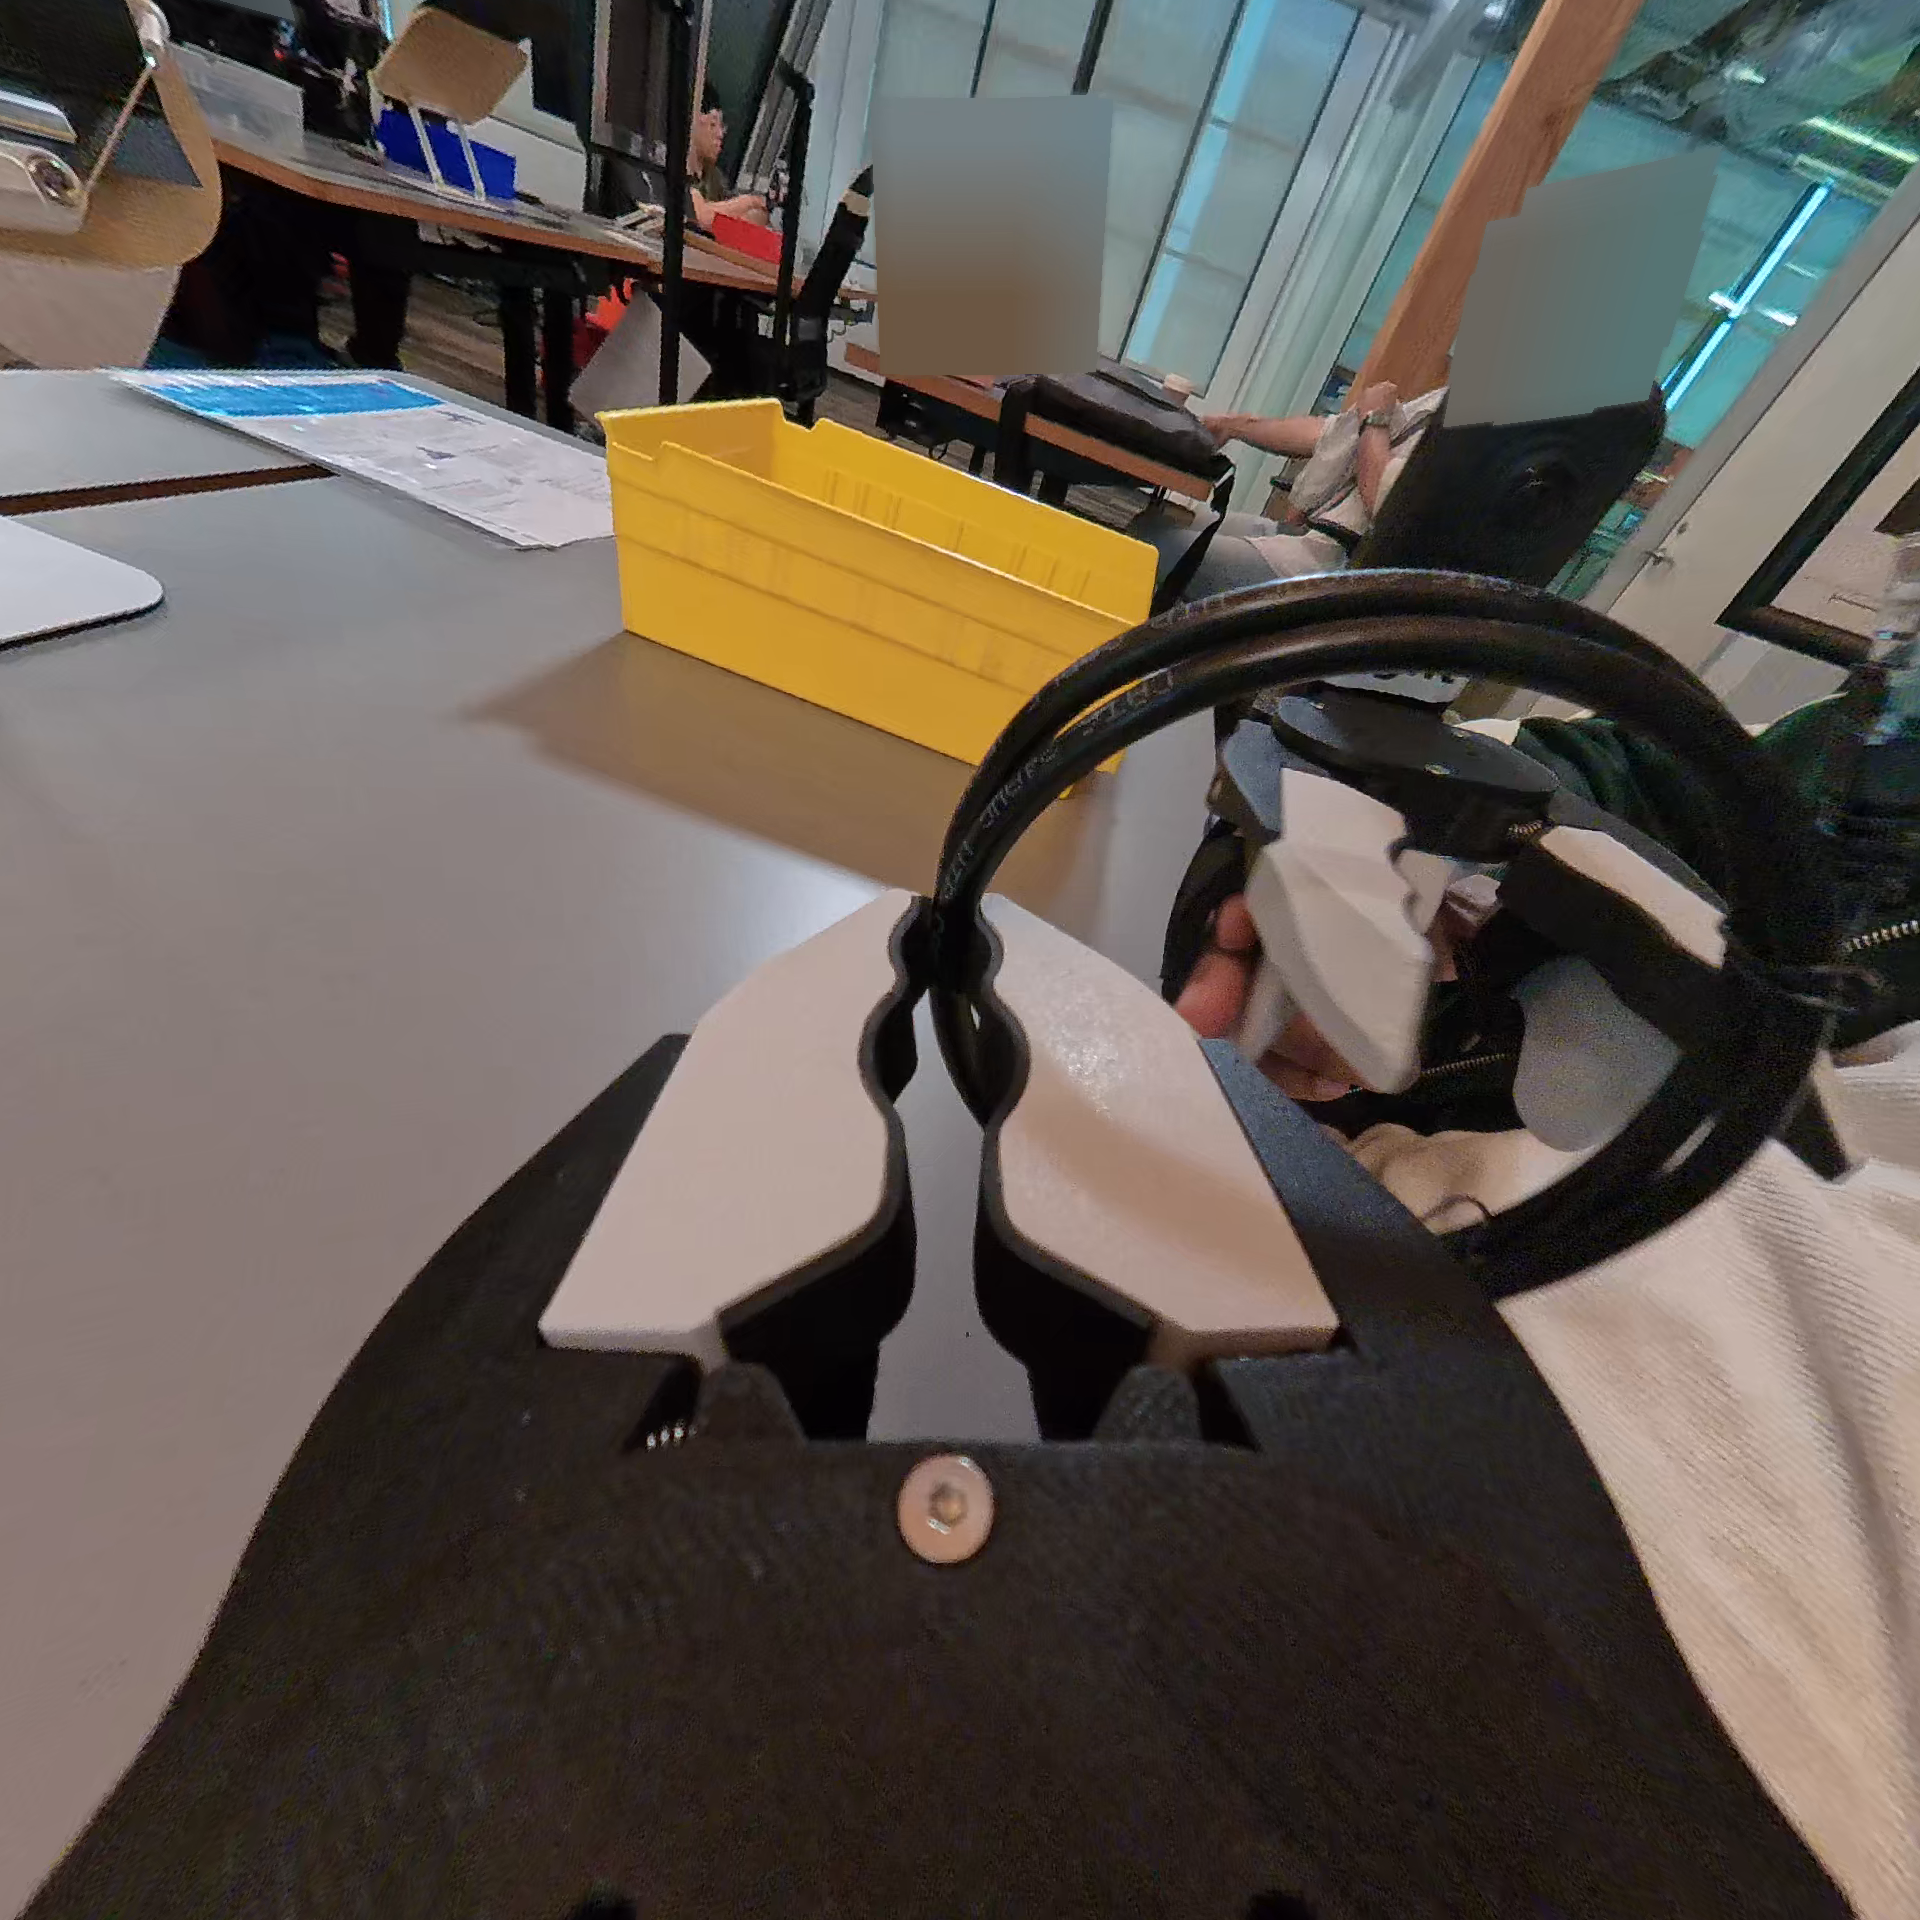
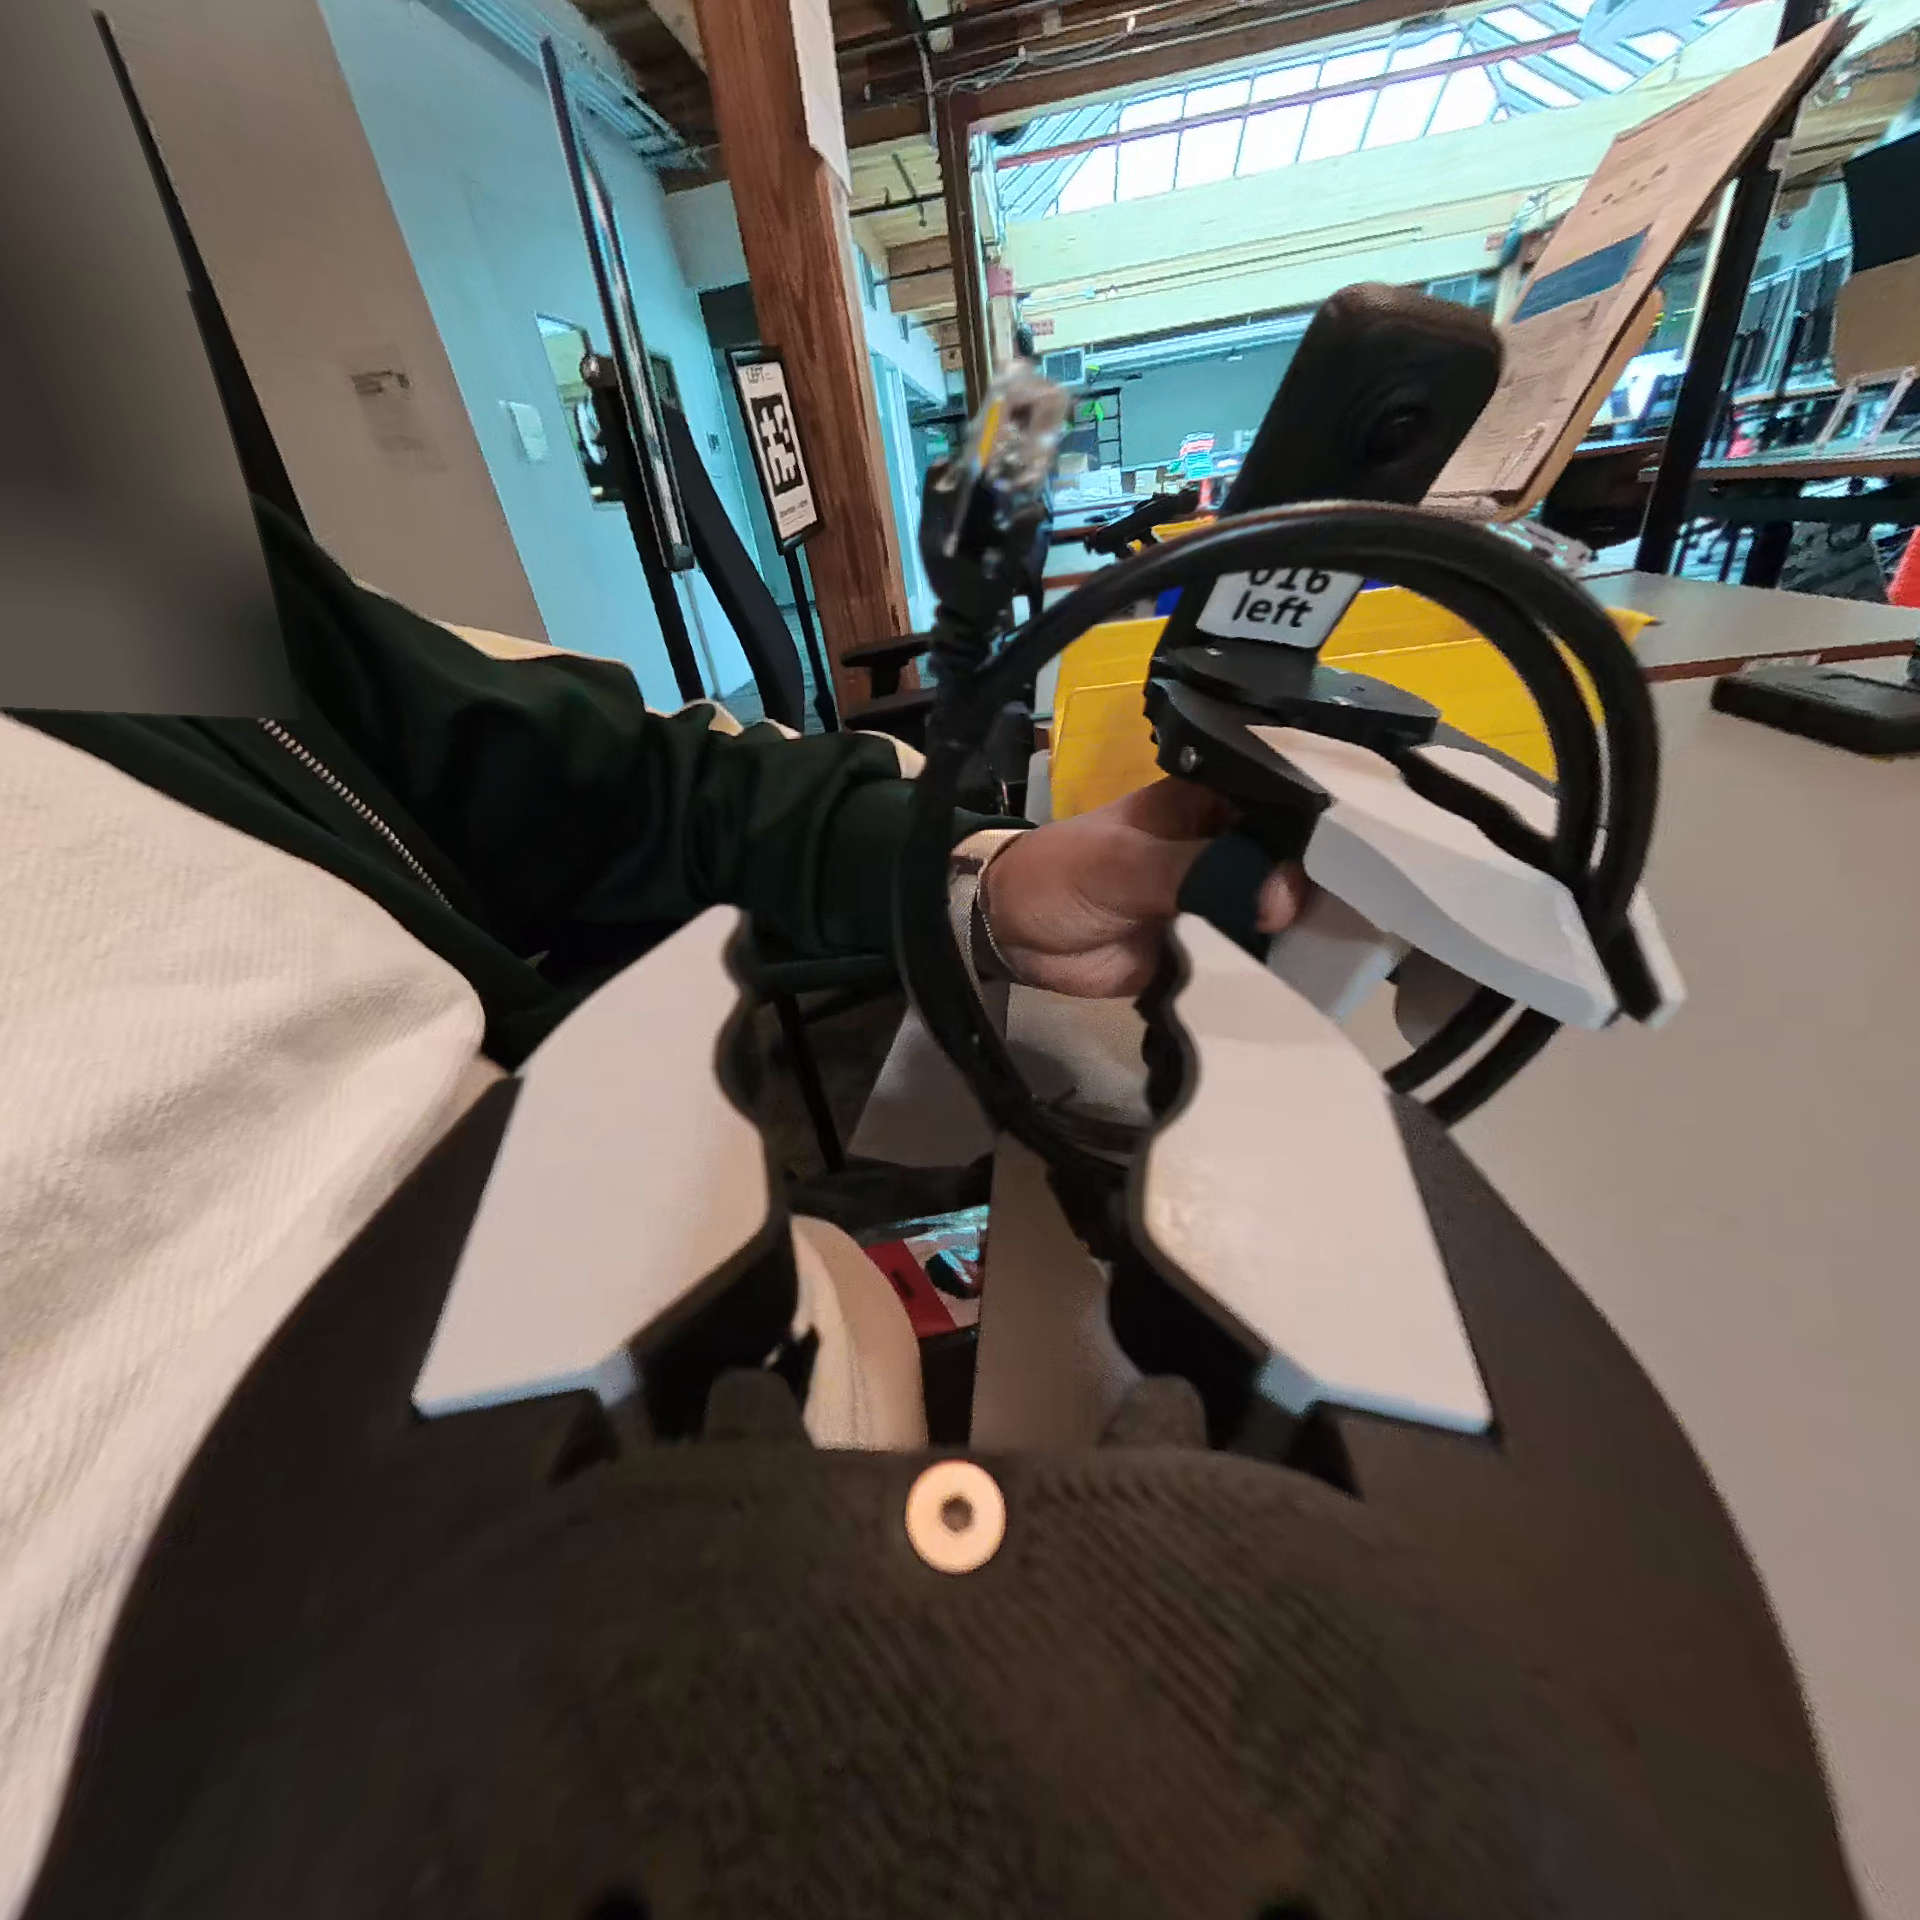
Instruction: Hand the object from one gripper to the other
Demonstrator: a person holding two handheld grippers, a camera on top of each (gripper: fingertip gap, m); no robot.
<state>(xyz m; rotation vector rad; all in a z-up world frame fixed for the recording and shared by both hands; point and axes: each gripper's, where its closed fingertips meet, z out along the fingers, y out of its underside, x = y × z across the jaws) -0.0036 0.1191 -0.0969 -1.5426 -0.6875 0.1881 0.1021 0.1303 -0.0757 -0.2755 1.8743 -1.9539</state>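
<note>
Tongs on my left side (image 1: 940, 935) are pinched tight on the coiled black cable (image 1: 1351, 634), gripping the loop right at the tips so the coil stands up in the air above the grey counter (image 1: 364, 831). My right tongs (image 2: 951, 997) are spread wide, with the lower part of the coil (image 2: 935, 935) sitting between the fingers, not clamped. Farther back there's a yellow bin (image 1: 862, 561) on the counter.

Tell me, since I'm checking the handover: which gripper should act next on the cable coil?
The right gripper, probably. Its jaws are open with the black cable coil passing between them, so it only needs to close. The left gripper is already shut on the coil.
</note>
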